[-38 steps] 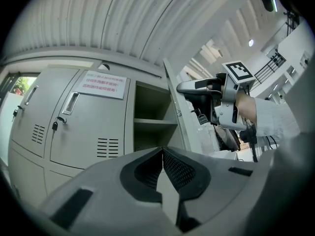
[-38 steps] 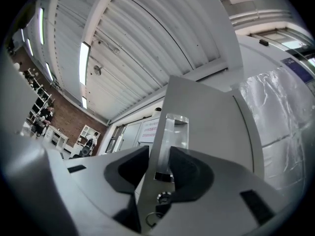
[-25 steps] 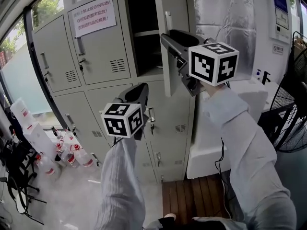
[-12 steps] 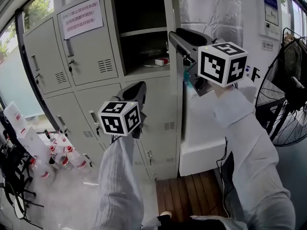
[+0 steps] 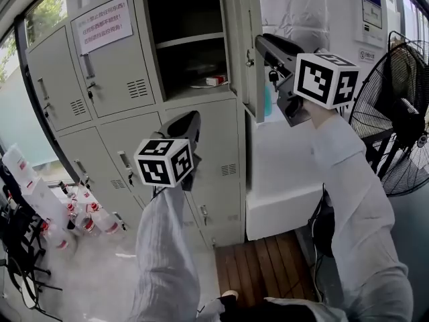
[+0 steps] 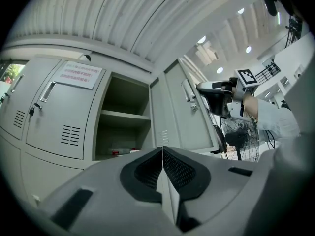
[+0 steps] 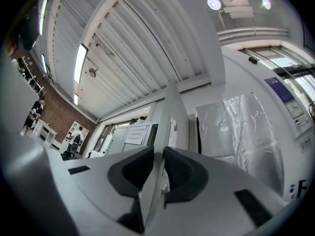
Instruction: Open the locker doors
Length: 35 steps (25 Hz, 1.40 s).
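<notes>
The grey locker block fills the head view. Its upper right compartment (image 5: 184,45) is open and its door (image 5: 249,59) has swung out to the right, seen edge-on. My right gripper (image 5: 263,45) is at that door's free edge. In the right gripper view the door edge (image 7: 170,112) fills the gap of the right gripper (image 7: 158,168), whose jaws have just been closing onto it. My left gripper (image 5: 191,119) hangs lower, in front of the closed middle door (image 5: 214,146). The left gripper (image 6: 162,163) is shut with nothing between its pads, and its view shows the open door (image 6: 187,112).
A closed locker with a paper notice (image 5: 104,24) is left of the open one. A small box (image 5: 214,80) lies on the open compartment's floor. A white block (image 5: 281,180) and a fan (image 5: 395,126) stand at the right. Bottles (image 5: 87,217) crowd the floor at left.
The locker door has swung from partly open to wide open toward the right, with my right gripper moving right along with its edge. The left gripper has hardly shifted in view.
</notes>
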Motion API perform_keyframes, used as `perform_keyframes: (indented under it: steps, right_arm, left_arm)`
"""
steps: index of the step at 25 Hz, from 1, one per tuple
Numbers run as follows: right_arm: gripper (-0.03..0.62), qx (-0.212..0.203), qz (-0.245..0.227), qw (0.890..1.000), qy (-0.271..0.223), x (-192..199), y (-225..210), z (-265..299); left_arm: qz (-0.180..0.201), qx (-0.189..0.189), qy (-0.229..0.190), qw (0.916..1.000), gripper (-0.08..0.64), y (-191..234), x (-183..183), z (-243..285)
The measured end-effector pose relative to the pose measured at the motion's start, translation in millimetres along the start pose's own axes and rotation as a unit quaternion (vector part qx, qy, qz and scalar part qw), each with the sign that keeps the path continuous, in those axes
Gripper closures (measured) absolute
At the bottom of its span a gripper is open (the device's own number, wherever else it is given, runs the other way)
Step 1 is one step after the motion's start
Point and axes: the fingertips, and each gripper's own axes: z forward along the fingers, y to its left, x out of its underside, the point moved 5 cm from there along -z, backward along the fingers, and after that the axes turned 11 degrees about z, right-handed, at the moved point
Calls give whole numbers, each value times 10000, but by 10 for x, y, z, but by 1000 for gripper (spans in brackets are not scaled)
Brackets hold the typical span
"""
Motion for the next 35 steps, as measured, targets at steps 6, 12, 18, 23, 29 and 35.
perform_keyframes:
  steps: [6, 12, 18, 23, 29, 35]
  right_arm:
    - [529, 327, 127, 9994, 15, -80, -305, -171]
    - [532, 715, 119, 9973, 62, -143, -615, -302]
    - [537, 869, -22, 9962, 65, -152, -741, -323]
    - [537, 871, -22, 9962, 45, -152, -740, -316]
    - [558, 859, -90, 9963, -23, -116, -716, -323]
    - [560, 852, 101, 9963, 69, -5, -728, -408]
  left_arm:
    - [-17, 32, 13, 10000, 551, -109, -9, 53]
    - [39, 103, 83, 9999, 551, -243, 29, 109]
    - [12, 121, 153, 9998, 551, -266, 100, 148]
    - [-43, 152, 227, 9996, 551, -303, 175, 183]
    - [-61, 205, 395, 9990, 551, -358, 322, 119]
    - [-110, 81, 598, 9981, 551, -375, 474, -93]
